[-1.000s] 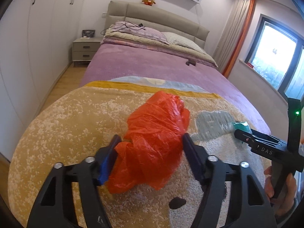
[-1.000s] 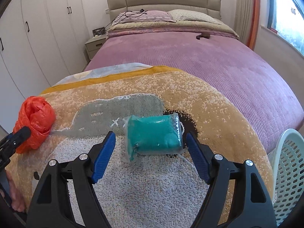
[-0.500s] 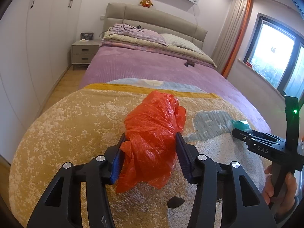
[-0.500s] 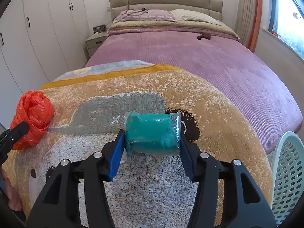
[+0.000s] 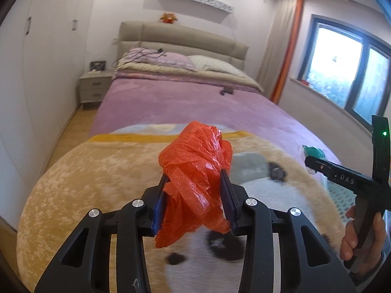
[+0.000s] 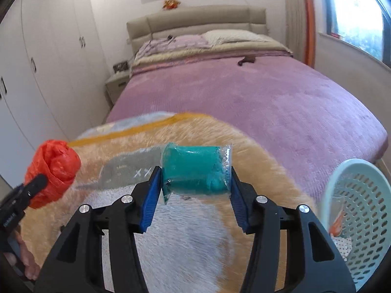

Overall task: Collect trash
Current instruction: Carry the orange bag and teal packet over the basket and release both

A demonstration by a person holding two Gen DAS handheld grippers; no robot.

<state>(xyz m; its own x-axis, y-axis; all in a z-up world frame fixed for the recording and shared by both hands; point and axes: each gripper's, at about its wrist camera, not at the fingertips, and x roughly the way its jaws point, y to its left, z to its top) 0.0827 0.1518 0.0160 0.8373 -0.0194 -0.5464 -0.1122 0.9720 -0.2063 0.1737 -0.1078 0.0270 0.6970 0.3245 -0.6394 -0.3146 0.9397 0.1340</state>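
Left gripper (image 5: 194, 195): narrow, blue pads pressed against both sides of crumpled orange plastic bag (image 5: 195, 171), bag bulging above and hanging below the pads, raised over the yellow patterned blanket (image 5: 97, 171) at the near end of the bed. Same bag visible at far left of the right wrist view (image 6: 52, 171), clamped in the black tip of the left tool. Right gripper (image 6: 195, 190): narrow, blue pads closed on both ends of teal packet in clear wrap (image 6: 195, 169), packet held level, above the blanket (image 6: 244, 146). From the left wrist view, right gripper (image 5: 310, 164) at right edge, only a corner of the teal packet (image 5: 312, 151) showing past its black body; right hand (image 5: 361, 234) wrapped around the handle. Pale green perforated basket (image 6: 361, 195) at near right, beside the bed edge, some scraps inside, kind not discernible. Purple bedspread (image 6: 268, 97) beyond the blanket; small dark object (image 6: 246, 61) lying on it toward the far end. Pillows (image 5: 171, 61) against the beige headboard (image 5: 183, 34), nightstand (image 5: 94, 89) at far left. Blanket surface motion-blurred in both views.
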